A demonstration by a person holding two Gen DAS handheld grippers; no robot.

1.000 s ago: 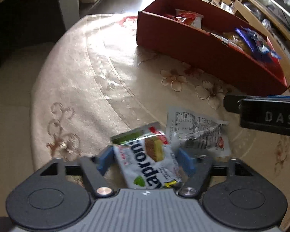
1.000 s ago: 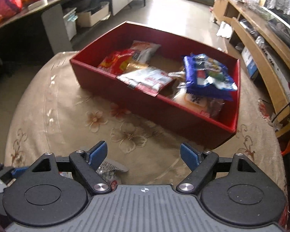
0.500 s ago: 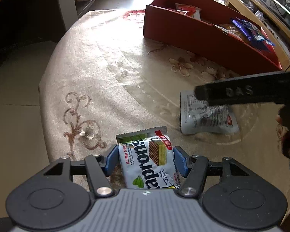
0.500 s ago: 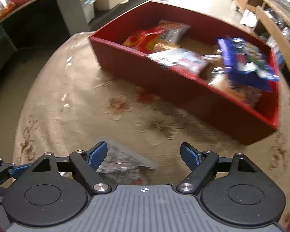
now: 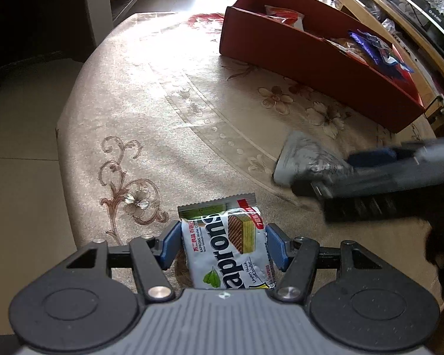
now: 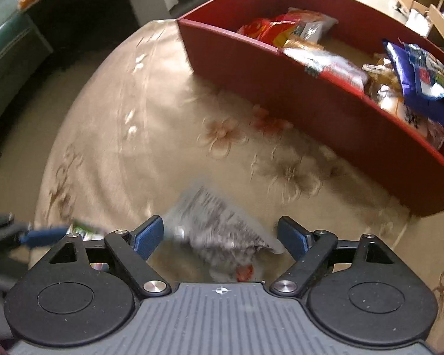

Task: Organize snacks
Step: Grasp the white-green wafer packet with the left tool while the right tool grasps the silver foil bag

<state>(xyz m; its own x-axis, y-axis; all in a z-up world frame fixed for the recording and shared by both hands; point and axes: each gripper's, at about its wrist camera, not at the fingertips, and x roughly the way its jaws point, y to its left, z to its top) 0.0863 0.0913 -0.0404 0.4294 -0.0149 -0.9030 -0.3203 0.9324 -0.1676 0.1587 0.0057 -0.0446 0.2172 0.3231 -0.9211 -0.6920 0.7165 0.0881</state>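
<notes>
Left gripper clamped on wafer packet, pitched steeply down | right gripper jaws opening around unpinched silver packet (blurred), near red box, pitched steeply down

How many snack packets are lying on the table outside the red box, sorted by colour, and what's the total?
White and green wafer packet, between the left tool's fingers: 1
Silver-grey packet, between the right tool's opening fingers: 1
Total outside the red box: 2
</notes>
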